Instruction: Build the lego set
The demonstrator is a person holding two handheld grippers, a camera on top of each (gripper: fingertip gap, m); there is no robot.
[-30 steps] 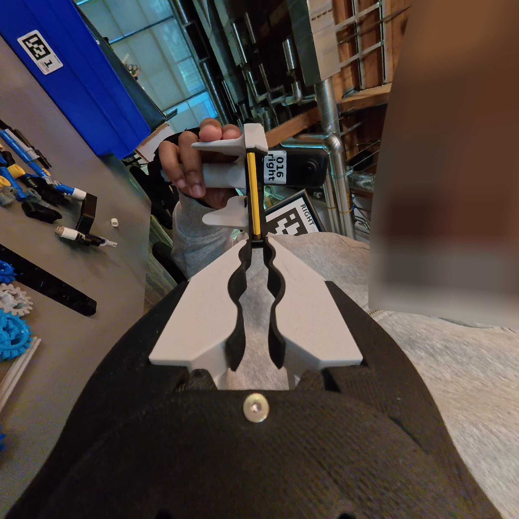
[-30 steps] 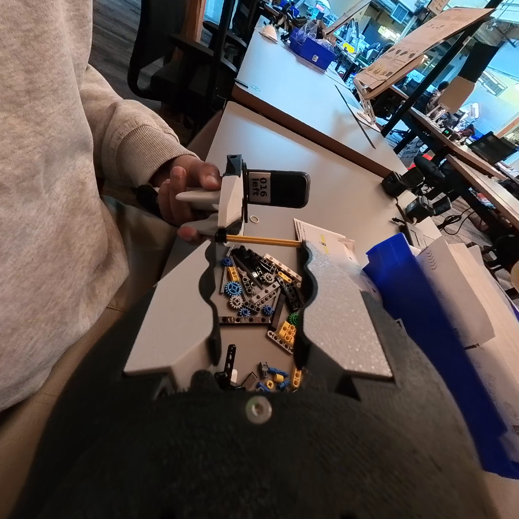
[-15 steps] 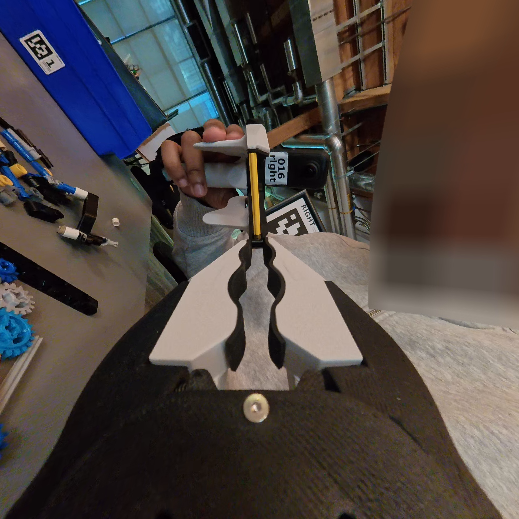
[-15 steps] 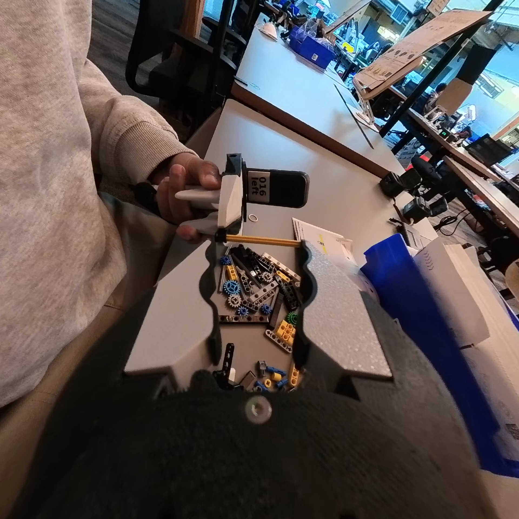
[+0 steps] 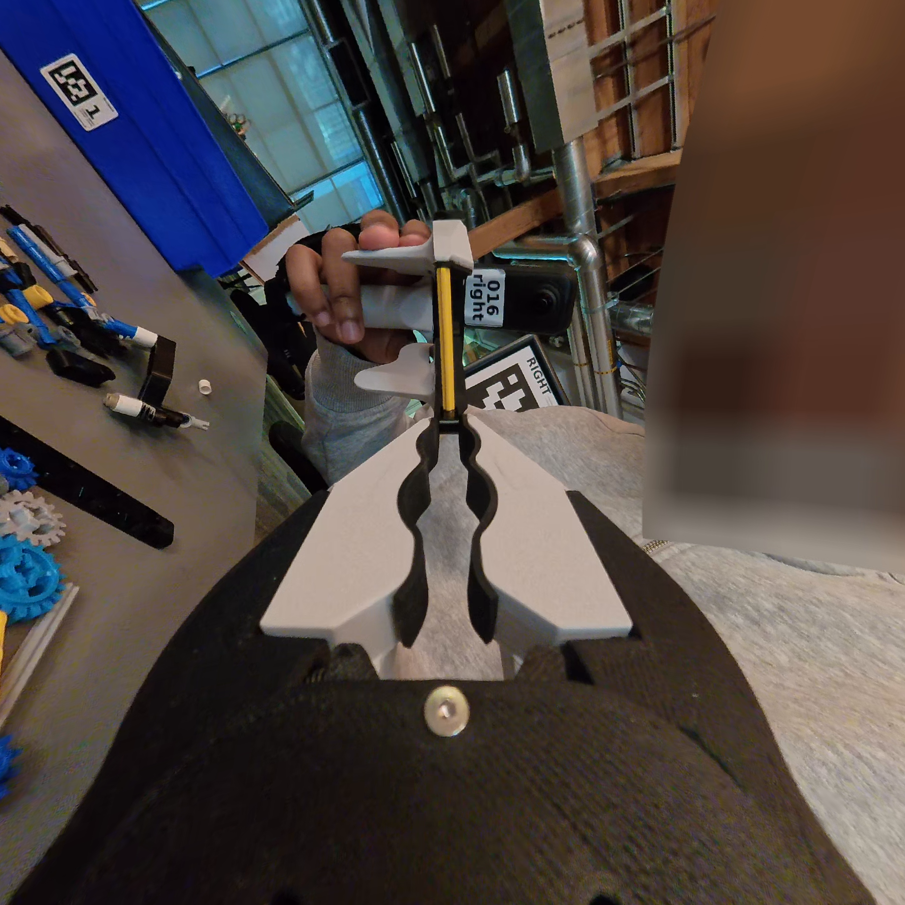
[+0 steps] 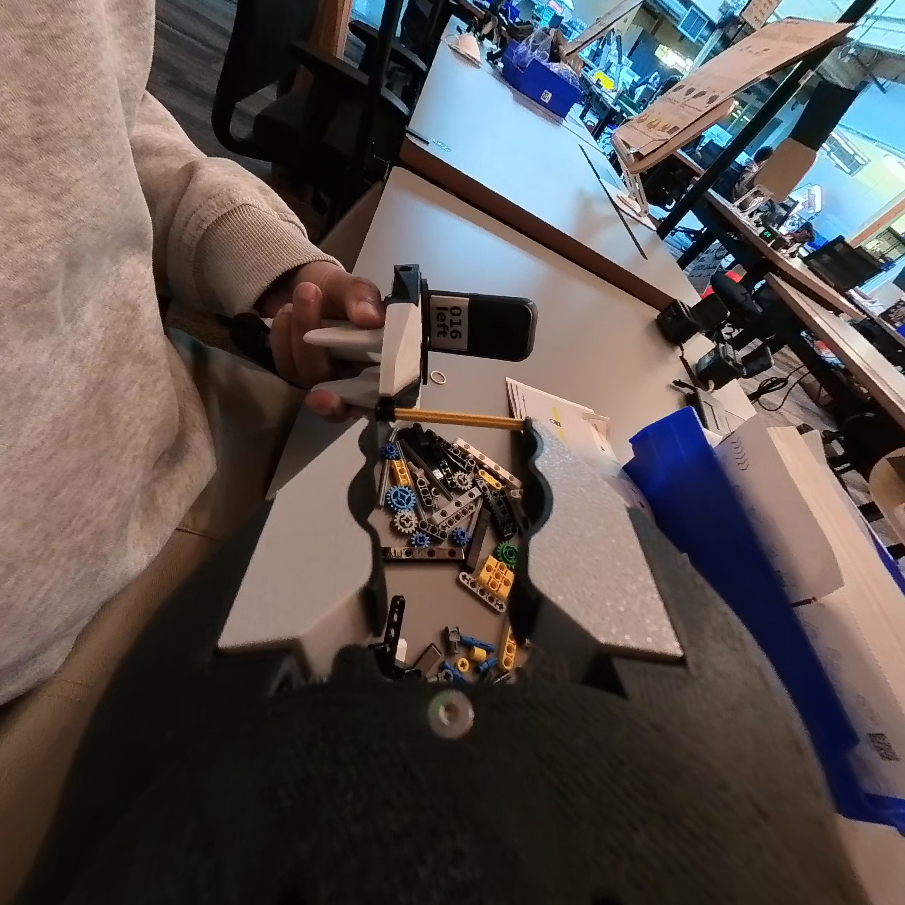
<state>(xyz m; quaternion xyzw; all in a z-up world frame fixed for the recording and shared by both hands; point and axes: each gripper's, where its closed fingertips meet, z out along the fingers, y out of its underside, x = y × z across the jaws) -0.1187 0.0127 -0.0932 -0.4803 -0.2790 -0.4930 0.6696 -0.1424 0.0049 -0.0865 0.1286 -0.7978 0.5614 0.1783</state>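
My left gripper (image 5: 445, 420) is shut on the black-tipped end of a thin yellow axle (image 5: 444, 338), held in the air over my lap. The axle runs straight into the gap of my right gripper (image 5: 431, 313). In the right wrist view, the right gripper (image 6: 448, 427) stands wide open. The axle (image 6: 455, 417) spans the gap between its fingertips, its far end against the right finger (image 6: 531, 440). The left gripper (image 6: 384, 410) holds the other end beside the left finger. A pile of loose lego beams and gears (image 6: 440, 499) lies on the grey table (image 6: 489, 274) below.
A blue bin (image 6: 710, 514) holding white paper stands to the right of the pile, with a white booklet (image 6: 553, 411) behind it. In the left wrist view, blue gears (image 5: 24, 583), a long black beam (image 5: 98, 494) and a blue-and-yellow assembly (image 5: 49, 303) lie on the table.
Both grippers have kept their grip and pose on the axle. The views have shifted only slightly.
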